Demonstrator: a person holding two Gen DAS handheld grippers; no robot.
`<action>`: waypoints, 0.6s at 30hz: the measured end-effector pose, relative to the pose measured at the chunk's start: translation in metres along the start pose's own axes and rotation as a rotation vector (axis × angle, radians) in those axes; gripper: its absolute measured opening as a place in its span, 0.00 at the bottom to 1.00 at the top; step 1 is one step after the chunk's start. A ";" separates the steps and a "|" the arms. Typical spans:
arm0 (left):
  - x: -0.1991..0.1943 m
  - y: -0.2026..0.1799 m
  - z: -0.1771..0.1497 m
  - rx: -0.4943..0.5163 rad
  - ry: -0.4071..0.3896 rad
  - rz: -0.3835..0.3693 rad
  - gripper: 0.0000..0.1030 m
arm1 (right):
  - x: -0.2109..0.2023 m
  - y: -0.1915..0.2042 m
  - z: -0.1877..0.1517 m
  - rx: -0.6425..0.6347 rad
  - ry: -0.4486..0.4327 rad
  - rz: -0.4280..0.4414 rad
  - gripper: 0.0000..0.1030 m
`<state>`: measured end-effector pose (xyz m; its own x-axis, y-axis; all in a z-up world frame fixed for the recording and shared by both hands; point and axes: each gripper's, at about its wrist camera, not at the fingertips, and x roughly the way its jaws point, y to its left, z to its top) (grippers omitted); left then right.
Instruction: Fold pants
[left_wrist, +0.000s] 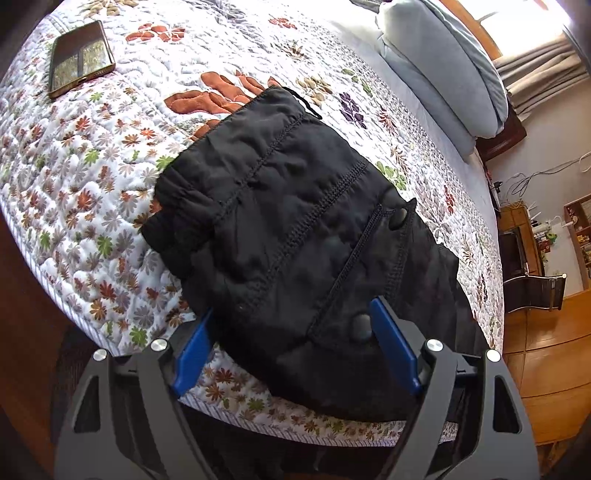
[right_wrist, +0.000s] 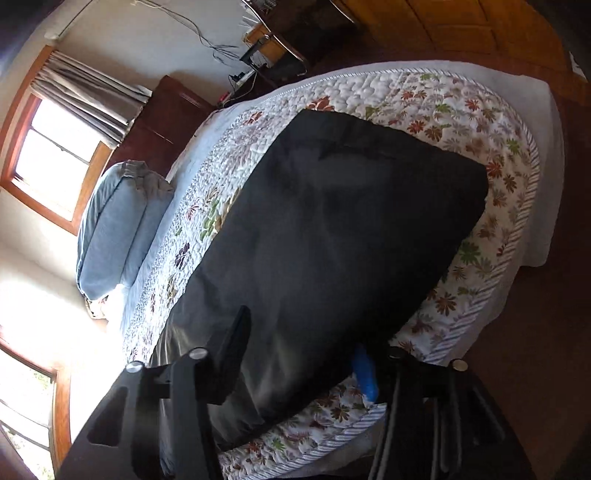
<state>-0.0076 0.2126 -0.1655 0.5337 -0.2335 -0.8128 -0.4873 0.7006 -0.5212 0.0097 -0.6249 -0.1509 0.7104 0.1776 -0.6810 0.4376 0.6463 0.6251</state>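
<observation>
- folded black pants (left_wrist: 295, 236) lie on the flowery quilt (left_wrist: 92, 177).
- my left claw (left_wrist: 295, 343) gapes wide, straddling their near edge.
- my right claw (right_wrist: 299, 354) is partly open over the pants, gripping nothing.

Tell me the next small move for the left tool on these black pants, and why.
Probably ease the left tool back and clear. The black pants already lie as a compact folded bundle on the floral quilt, and the tool's blue pads stand wide apart on either side of the near edge, apparently gripping nothing.

Home bedroom: quilted bed (left_wrist: 110, 206), pillows (left_wrist: 443, 66).
</observation>
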 end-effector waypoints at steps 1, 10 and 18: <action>-0.006 0.003 -0.002 -0.011 -0.002 -0.004 0.79 | -0.003 0.002 -0.003 -0.006 0.004 -0.008 0.58; -0.012 0.042 0.006 -0.117 -0.012 -0.020 0.88 | -0.018 0.005 -0.027 -0.007 0.022 -0.008 0.59; 0.033 0.035 0.007 -0.152 0.068 -0.081 0.88 | -0.014 0.018 -0.027 -0.022 0.030 -0.023 0.59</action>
<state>-0.0024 0.2342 -0.2093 0.5300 -0.3337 -0.7796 -0.5462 0.5689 -0.6149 -0.0074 -0.5953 -0.1402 0.6832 0.1847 -0.7065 0.4409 0.6669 0.6007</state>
